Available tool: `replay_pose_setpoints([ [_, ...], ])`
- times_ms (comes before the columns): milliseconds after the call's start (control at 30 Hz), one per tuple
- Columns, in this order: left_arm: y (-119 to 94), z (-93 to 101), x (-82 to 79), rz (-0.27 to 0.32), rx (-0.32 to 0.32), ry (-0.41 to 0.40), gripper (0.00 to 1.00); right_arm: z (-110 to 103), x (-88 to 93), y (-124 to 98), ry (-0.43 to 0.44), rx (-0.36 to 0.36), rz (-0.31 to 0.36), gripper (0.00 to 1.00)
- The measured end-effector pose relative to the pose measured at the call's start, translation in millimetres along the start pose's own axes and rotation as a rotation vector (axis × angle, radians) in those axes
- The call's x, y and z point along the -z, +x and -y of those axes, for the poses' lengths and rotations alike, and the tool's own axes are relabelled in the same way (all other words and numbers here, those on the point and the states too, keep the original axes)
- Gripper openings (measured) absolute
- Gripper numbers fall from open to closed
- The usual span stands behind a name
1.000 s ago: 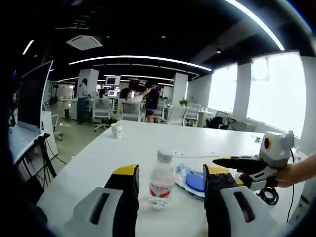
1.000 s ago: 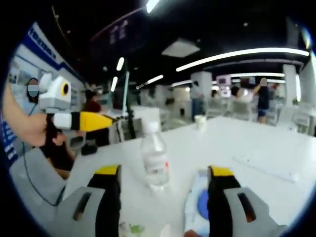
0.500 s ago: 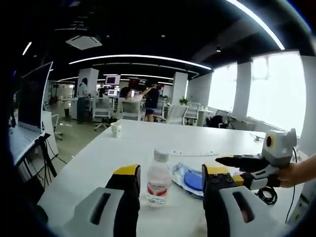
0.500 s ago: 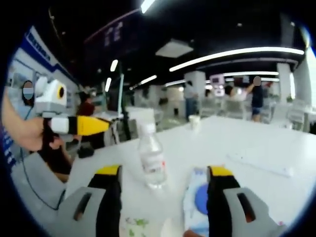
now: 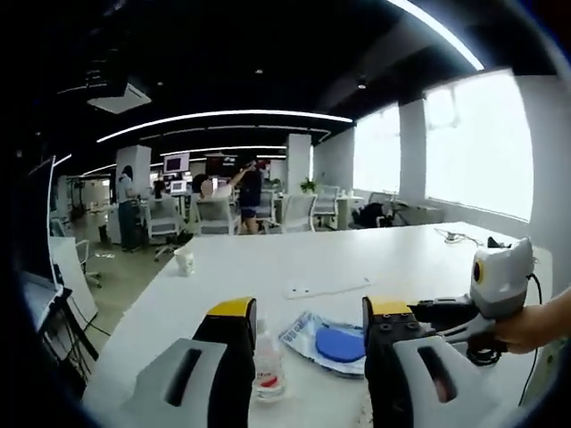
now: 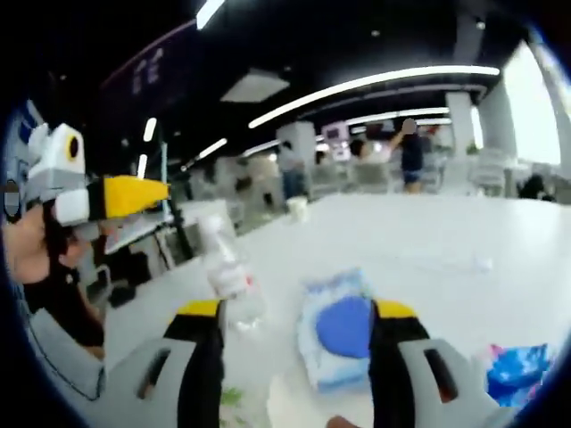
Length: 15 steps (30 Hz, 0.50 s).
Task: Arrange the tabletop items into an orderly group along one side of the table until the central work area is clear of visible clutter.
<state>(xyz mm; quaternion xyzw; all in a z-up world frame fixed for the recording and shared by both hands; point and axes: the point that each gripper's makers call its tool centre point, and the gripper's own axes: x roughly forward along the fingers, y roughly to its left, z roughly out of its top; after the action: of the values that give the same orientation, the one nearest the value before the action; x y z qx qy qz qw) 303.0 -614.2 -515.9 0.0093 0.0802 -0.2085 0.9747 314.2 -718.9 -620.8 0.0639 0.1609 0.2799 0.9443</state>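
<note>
The clear plastic water bottle with a white cap and a red-and-white label (image 5: pixel 267 370) stands upright near the table's near edge, in the left gripper view just past the tip of the left jaw of the left gripper (image 5: pixel 303 316); it lies slightly to that side of the line between the jaws, not yet between them; its long axis is vertical, so the jaws would meet it across its width; the left gripper's jaws stand parted, with nothing between them. Just beside the bottle, toward the table's middle, lies the flat white-and-blue wipes packet with a round blue lid (image 5: pixel 332 341), its long side running roughly across that view. In the right gripper view the right gripper (image 6: pixel 299 312) also has its jaws spread and bare; the packet (image 6: pixel 339 334) lies straight ahead between them, while the bottle (image 6: pixel 227 281) appears tilted, off past its left jaw. By my reading the left gripper is better lined up with the bottle and the right with the packet. The bottle's label print is too blurred to read; the packet's likewise. A crumpled blue wrapper (image 6: pixel 517 374) sits toward the table's right side; a white paper cup (image 5: pixel 185 260) stands well apart near the far left edge of the white table (image 5: pixel 384 259).
</note>
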Motion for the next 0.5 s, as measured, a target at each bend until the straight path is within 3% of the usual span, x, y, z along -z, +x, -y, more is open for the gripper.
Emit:
replay_pose_setpoints([
  [167, 29.4, 19.5, 2.2, -0.033, 0.064, 0.015, 0.47, 18.8, 20.4, -6.3, 0.092, 0.092, -0.051, 0.59],
  [267, 46.6, 27.2, 13.6, -0.081, 0.101, 0.011, 0.48, 28.7, 33.7, -11.3, 0.145, 0.135, -0.083, 0.58],
  [500, 79.2, 34.6, 26.2, -0.159, 0.141, 0.016, 0.51, 44.9, 56.9, -18.1, 0.255, 0.21, -0.127, 0.56],
])
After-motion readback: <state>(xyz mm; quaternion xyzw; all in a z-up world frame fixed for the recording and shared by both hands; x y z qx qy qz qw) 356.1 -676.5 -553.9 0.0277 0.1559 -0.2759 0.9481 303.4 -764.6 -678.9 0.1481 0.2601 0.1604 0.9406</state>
